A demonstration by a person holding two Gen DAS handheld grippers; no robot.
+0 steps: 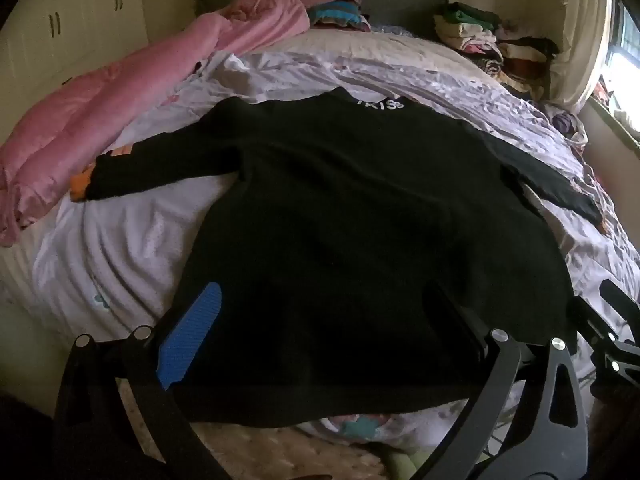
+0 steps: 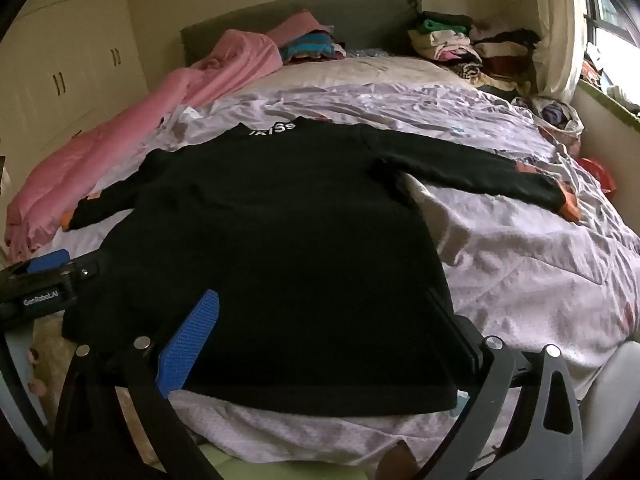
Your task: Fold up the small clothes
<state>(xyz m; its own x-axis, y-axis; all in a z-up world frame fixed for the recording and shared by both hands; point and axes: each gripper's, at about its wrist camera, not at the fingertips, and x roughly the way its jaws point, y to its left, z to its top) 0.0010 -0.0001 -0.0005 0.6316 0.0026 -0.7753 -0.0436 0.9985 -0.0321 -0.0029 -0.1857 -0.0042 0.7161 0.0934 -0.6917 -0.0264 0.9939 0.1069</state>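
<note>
Two hand-held grippers, left point(image 1: 316, 328) and right point(image 2: 320, 332), are held apart and empty at lower frame over the black sweater point(image 2: 272, 220), spread flat mid-bed point(image 2: 520, 272). Folding seems unstarted; a sleeve is probably to be pinched next.

Black sweater point(image 1: 340, 216) flat on bed point(image 1: 120, 248), sleeves out; left hand-held gripper point(image 1: 324, 320) wide open over hem.

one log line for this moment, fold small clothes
black sweater spread flat on bed, unfolded | left gripper open over hem | right gripper open over hem
</note>
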